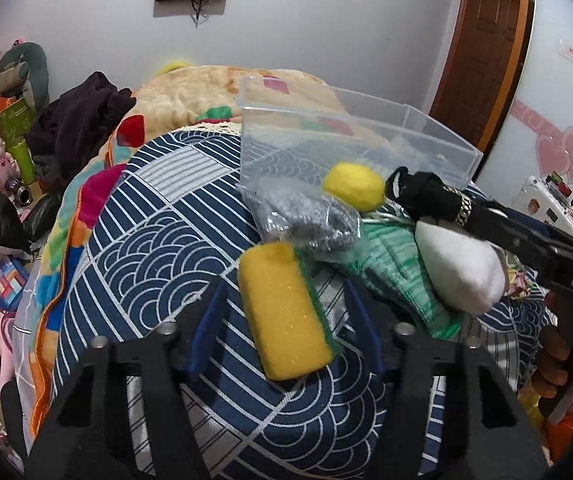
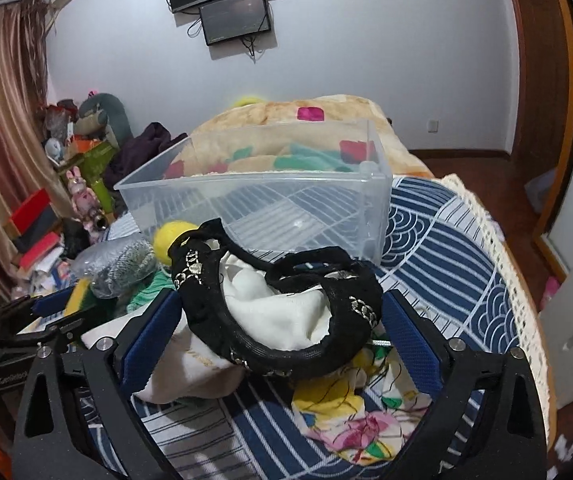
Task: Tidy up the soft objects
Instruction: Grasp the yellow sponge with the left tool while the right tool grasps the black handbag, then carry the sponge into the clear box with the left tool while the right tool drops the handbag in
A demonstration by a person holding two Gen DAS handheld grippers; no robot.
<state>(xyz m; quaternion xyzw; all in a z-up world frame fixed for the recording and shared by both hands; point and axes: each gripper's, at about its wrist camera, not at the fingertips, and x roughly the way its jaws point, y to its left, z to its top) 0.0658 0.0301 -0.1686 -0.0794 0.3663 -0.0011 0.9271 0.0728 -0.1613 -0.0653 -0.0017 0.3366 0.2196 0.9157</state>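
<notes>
Straddling a yellow sponge [image 1: 286, 312] mid-bed, the left gripper [image 1: 284, 332] stands half-open, not gripping; the right gripper [image 2: 278, 336] gapes around a black-trimmed garment [image 2: 274, 312], both bound for the clear bin [image 2: 254, 200].

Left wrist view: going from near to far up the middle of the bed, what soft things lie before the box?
Yellow sponge → grey bundle in plastic wrap → yellow ball → clear plastic box.

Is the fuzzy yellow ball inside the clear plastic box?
No, the fuzzy yellow ball lies on the bedspread outside the clear plastic box.
</notes>
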